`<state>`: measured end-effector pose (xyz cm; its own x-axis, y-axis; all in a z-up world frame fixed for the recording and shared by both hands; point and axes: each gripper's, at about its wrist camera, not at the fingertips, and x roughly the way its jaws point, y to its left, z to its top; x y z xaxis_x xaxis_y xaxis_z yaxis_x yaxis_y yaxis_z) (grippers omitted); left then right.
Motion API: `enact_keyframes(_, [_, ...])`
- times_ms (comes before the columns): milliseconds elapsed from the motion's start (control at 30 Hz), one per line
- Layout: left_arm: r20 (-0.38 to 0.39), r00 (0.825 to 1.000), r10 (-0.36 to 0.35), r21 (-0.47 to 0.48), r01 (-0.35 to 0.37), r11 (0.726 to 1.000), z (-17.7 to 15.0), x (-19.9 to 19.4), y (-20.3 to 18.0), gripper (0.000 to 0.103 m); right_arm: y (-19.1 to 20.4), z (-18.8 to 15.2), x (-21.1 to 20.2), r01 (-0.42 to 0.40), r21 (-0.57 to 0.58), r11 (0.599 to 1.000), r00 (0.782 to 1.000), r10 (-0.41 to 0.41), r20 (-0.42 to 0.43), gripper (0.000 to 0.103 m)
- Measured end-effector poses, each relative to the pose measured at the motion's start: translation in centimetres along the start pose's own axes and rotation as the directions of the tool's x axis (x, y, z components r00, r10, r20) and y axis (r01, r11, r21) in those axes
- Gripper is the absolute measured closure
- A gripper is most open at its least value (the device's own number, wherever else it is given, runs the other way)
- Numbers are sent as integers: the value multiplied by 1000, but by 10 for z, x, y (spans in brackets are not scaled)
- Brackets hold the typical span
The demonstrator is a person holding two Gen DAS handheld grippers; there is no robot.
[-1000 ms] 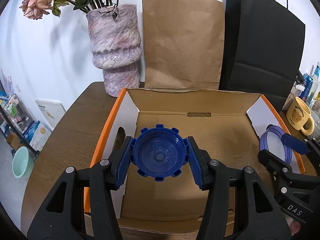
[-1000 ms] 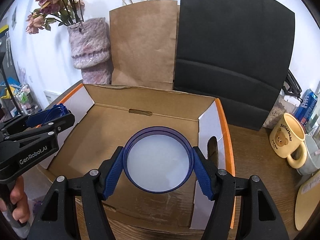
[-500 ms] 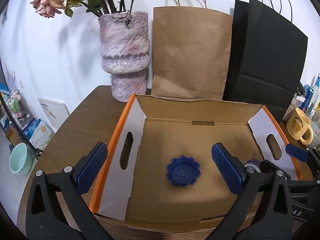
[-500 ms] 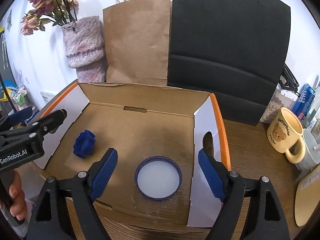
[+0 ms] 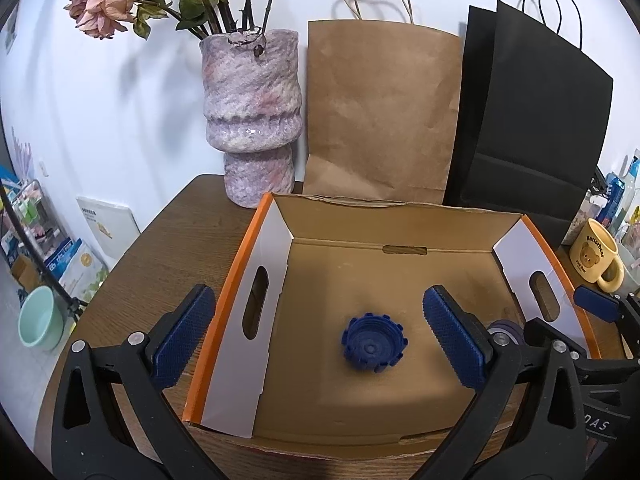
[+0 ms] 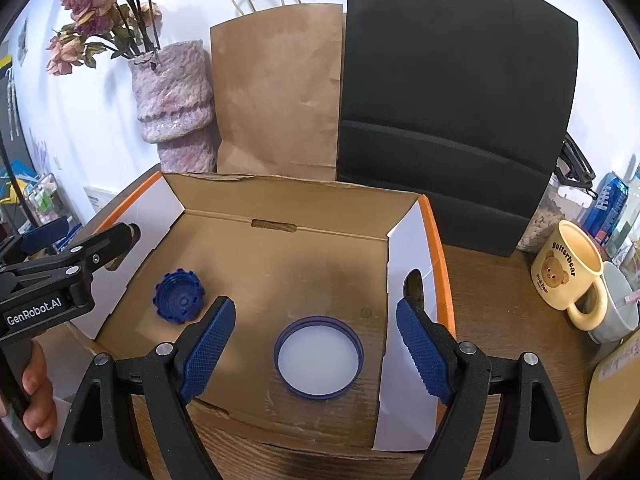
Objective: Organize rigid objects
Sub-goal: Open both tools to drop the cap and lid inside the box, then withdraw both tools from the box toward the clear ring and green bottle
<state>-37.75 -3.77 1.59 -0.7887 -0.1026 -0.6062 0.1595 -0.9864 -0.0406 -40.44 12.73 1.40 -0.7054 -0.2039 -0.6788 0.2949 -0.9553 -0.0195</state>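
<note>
Both things now lie in the cardboard box (image 6: 280,200), so the drop-off step looks done. Next, each hand needs to lift away and find another thing to put in.

On the left, the left gripper (image 5: 316,336) is spread wide and holds nothing. The blue bumpy cap (image 5: 374,342) sits on the box floor, just below and between its fingers, not touching them.

On the right, the right gripper (image 6: 316,348) is spread too, and empty. The round blue lid (image 6: 319,364) lies flat on the box floor between its fingers, close to the right wall.
</note>
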Motion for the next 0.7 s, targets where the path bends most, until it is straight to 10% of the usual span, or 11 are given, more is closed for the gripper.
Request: enact_keyframes(700, [56,998,-11,10,10,1000,-15,-45,-2,0,-9,-5,-56,-11,21,1000,996,9,90,16])
